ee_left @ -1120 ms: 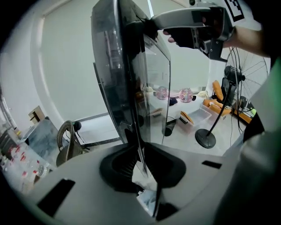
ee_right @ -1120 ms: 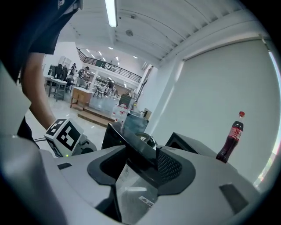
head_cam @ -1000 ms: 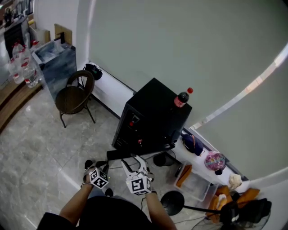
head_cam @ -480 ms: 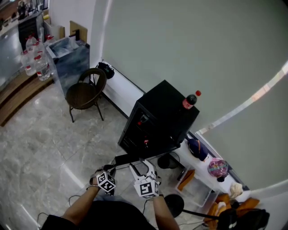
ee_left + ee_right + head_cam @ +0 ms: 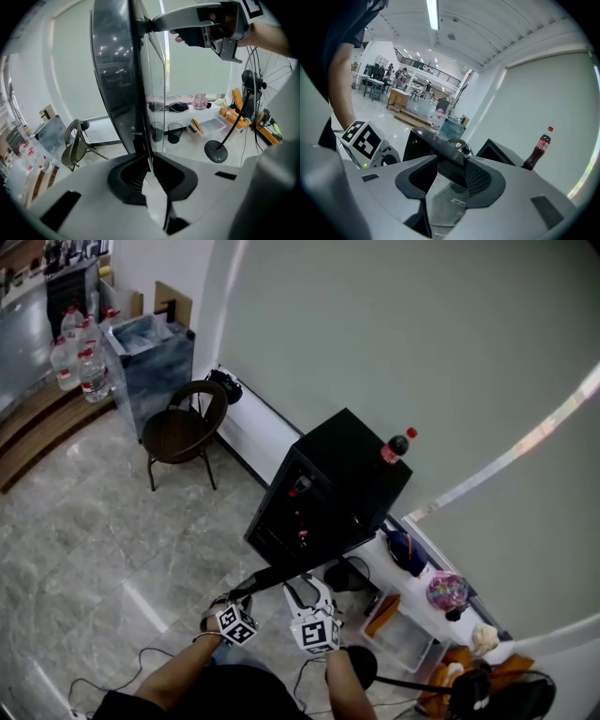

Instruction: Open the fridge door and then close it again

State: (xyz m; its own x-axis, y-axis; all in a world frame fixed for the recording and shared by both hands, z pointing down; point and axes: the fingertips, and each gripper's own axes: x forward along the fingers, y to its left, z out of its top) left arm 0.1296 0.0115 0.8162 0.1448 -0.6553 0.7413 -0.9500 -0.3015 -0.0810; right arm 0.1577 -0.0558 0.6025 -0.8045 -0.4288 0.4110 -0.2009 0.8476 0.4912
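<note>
The fridge (image 5: pixel 352 470) sits on the floor against the pale wall with a cola bottle (image 5: pixel 396 448) upright on its top. Its front is uncovered, with a few red things dimly visible inside. The fridge door (image 5: pixel 272 579) stands swung out from the cabinet, showing in the head view as a dark bar that reaches from the fridge's lower front corner toward the person. Compared with a second ago, both hands have travelled sideways with that bar, and it now slants further off the cabinet's face, so the door has been carried along its arc rather than held still. The left claw (image 5: pixel 149 164) is pinched almost fully together on the thin glass edge of the door, which rises straight up out of its jaws. The right claw (image 5: pixel 451 171) has just been narrowing and now sits at a middling width, with the door's thick black top rail filling the gap between its jaws — a grip, by the look of it, not a hover. My reading is that the opening half is done or nearly done; the door must still be swung back until it meets the cabinet.
</note>
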